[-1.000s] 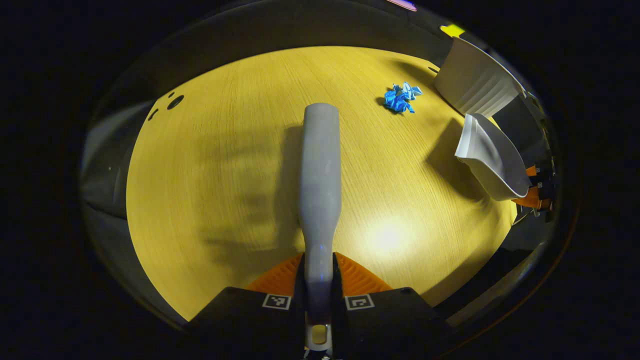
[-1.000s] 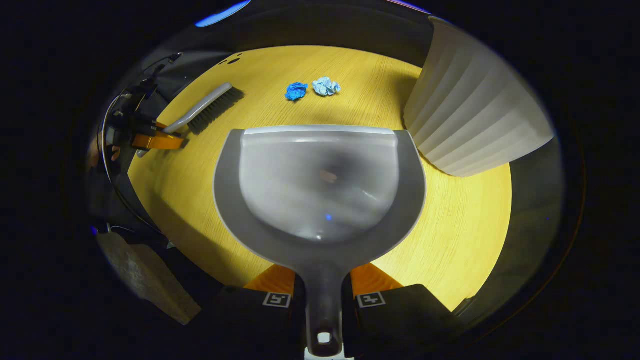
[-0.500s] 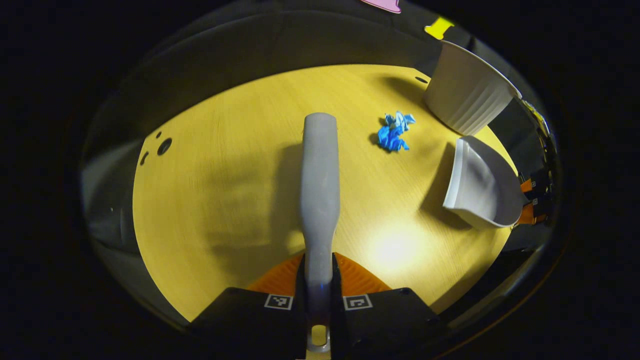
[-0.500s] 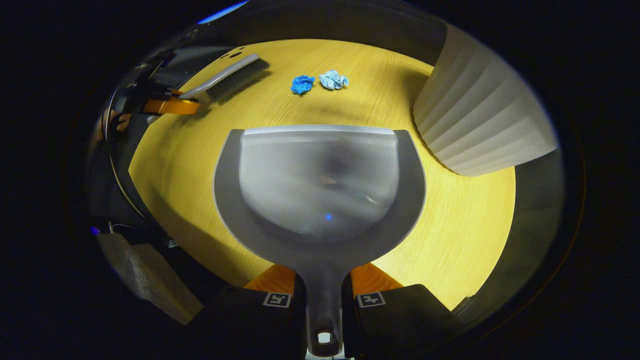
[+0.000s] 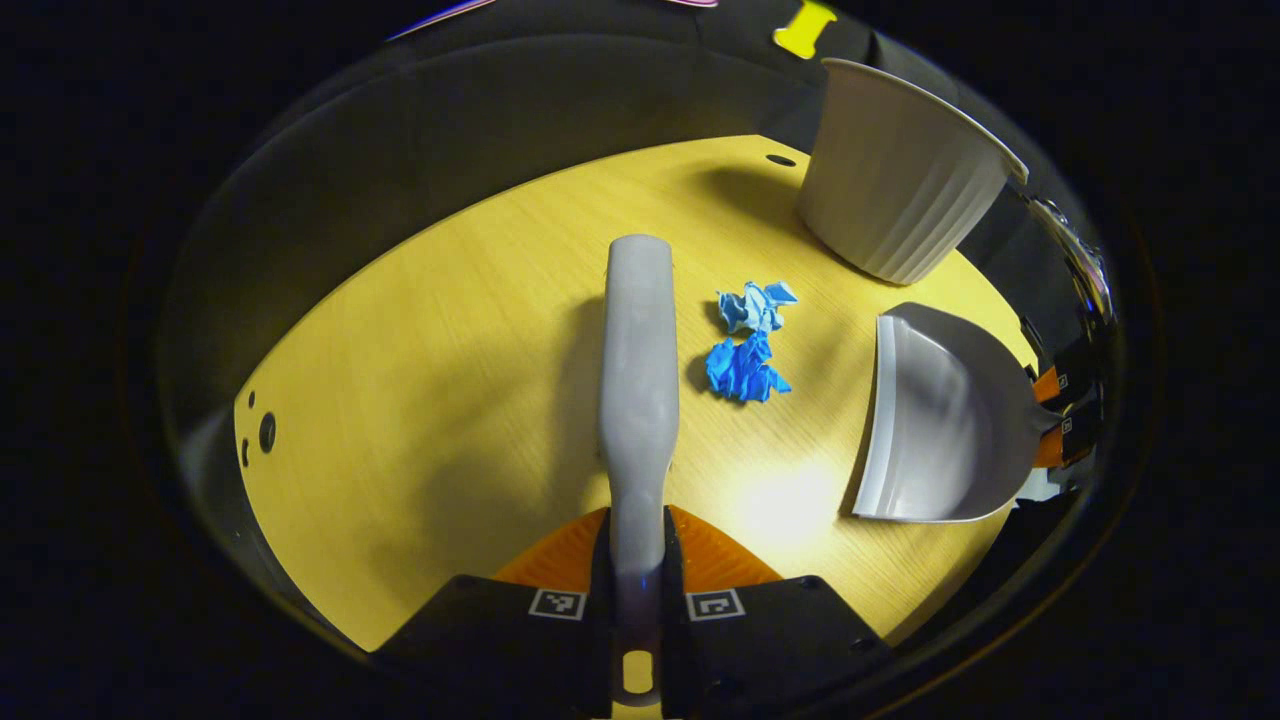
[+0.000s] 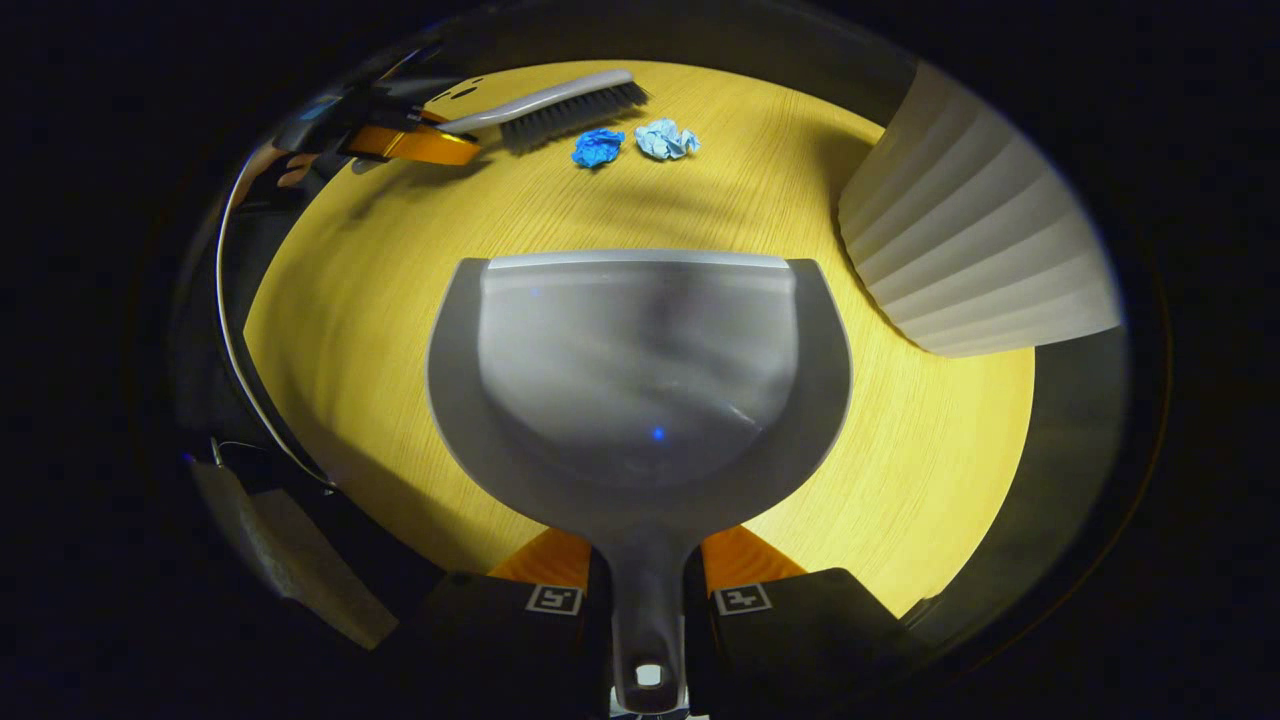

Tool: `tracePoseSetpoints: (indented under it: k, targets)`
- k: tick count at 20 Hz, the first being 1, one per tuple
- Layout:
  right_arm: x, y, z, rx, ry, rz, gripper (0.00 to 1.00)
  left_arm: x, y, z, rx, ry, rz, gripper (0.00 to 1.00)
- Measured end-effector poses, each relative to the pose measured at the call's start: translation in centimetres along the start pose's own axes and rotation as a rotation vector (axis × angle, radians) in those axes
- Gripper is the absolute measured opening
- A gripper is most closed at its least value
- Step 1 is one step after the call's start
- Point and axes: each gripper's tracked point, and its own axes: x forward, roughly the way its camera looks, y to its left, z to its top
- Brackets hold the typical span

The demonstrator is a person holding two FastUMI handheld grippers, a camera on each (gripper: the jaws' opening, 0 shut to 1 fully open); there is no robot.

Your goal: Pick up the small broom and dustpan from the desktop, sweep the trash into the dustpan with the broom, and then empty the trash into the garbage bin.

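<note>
While the left gripper [image 5: 637, 560] clamps its jaws on the handle of the small broom [image 5: 637, 360], the smooth grey plastic back of the broom runs straight ahead over the bench [image 5: 430, 400], a yellow wood-grain top with small round holes near one edge. In the right gripper view the broom's dark bristles [image 6: 570, 108] point down toward the bench, just beside the trash. The trash is two crumpled paper wads lying close together on the bench: a darker blue wad [image 5: 742, 370] and a paler blue wad [image 5: 755, 305], both just right of the broom head in the left gripper view. The right gripper [image 6: 648, 590] has its jaws closed on the stem handle of the dustpan [image 6: 640, 380], a smooth grey plastic scoop with a rounded bowl and a straight front lip. The lip faces the wads, a bare strip of bench between them. The garbage bin [image 5: 890, 190] is a pale, ribbed, tapered tub standing upright on the bench near the dustpan's far side.
</note>
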Motion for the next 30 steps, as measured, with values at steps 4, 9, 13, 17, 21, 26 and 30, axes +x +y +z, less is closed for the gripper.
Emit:
tracePoseSetpoints:
  k: [4, 9, 13, 17, 21, 26, 30]
  targets:
    - [0.3, -0.1, 0.3, -0.002, 0.000, -0.010, 0.33, 1.3, -2.1, 1.1, 0.075, 0.006, -0.057, 0.22]
    - [0.2, -0.1, 0.9, -0.001, 0.001, -0.013, 0.33, 0.7, -5.7, 1.1, 0.120, 0.016, -0.154, 0.22]
    - [0.4, -0.2, 1.0, -0.005, 0.004, -0.018, 0.33, -0.3, -8.3, 0.5, 0.158, 0.021, -0.236, 0.22]
    - [0.7, -0.1, 1.3, -0.011, -0.004, -0.020, 0.33, -0.6, -10.3, -0.4, 0.177, 0.038, -0.279, 0.22]
    - [0.9, -0.2, 0.9, -0.018, -0.018, -0.029, 0.33, -1.5, -12.2, -0.7, 0.193, 0.045, -0.325, 0.22]
    - [0.8, 0.0, 1.0, 0.008, -0.079, -0.007, 0.33, -2.2, -12.9, -0.9, 0.188, 0.030, -0.349, 0.22]
    - [0.6, -0.2, 0.4, 0.014, -0.122, -0.014, 0.33, -3.1, -12.2, -0.8, 0.189, -0.002, -0.337, 0.22]
